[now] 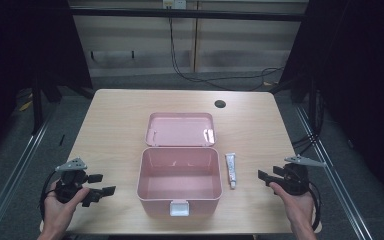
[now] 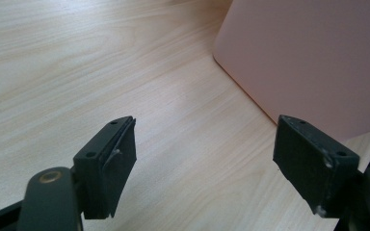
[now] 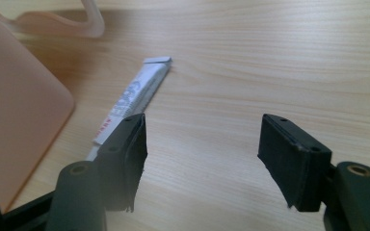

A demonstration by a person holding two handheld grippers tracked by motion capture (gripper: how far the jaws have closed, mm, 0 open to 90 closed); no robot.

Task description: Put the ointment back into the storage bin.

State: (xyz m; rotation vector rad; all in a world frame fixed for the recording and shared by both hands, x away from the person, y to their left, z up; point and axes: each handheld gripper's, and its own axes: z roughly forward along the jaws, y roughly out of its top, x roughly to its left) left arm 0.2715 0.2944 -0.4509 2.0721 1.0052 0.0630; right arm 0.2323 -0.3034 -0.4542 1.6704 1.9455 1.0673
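Left gripper at 8 o'clock, jaws spread, empty. Right gripper at 4 o'clock, jaws spread, empty. Pink box centre, open, nothing inside. White tube lies on table just beside box at 3 o'clock. Lid folded back at 12 o'clock. Judgement: nothing packed yet; tube likely goes in, then lid shuts.

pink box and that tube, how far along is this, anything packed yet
Done: the pink box stands open, its lid folded back flat on the table, and nothing lies inside it. In hand: nothing; the left gripper and right gripper are both open, resting either side of the box. Left, probably: the white tube lies on the table just right of the box, likely to go in before closing.
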